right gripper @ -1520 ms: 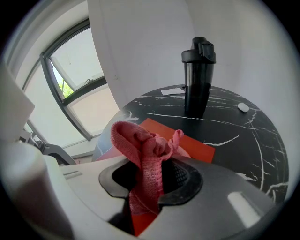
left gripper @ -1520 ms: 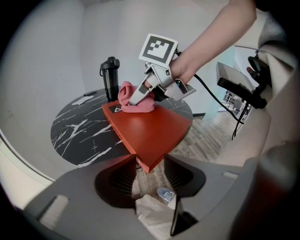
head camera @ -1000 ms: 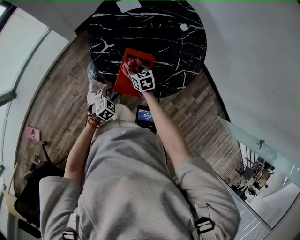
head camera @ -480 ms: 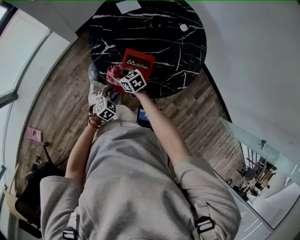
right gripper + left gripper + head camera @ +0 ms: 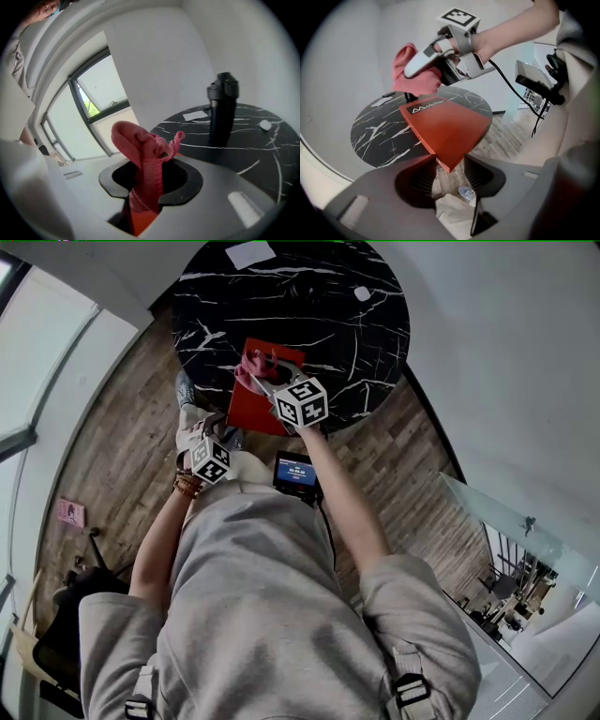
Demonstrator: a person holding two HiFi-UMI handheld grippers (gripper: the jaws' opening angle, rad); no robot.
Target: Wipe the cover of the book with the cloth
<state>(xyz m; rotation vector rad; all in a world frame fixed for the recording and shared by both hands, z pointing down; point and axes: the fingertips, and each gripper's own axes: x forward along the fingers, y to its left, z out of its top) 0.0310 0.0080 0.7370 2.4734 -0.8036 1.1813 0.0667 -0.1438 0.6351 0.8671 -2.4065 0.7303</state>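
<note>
A red book [image 5: 253, 399] lies tilted at the near edge of the round black marble table [image 5: 319, 306]. Its near corner [image 5: 449, 161] sits between the jaws of my left gripper [image 5: 449, 172], which is shut on it. My right gripper [image 5: 267, 376] hangs above the book's far left part, shut on a bunched pink cloth [image 5: 251, 365]. In the left gripper view the cloth [image 5: 412, 72] is off the cover, above the printed title. In the right gripper view the cloth [image 5: 145, 159] fills the jaws of the right gripper [image 5: 147, 183], with red book below.
A black bottle [image 5: 222, 110] stands on the table beyond the book. A white sheet [image 5: 251, 253] and a small white object [image 5: 362, 293] lie at the far side. A device with a screen [image 5: 296, 472] hangs at the person's chest. Wooden floor surrounds the table.
The right gripper with the cloth swept from the book's middle to its near left, then rose off the cover toward the far end. The left gripper kept still on the book.
</note>
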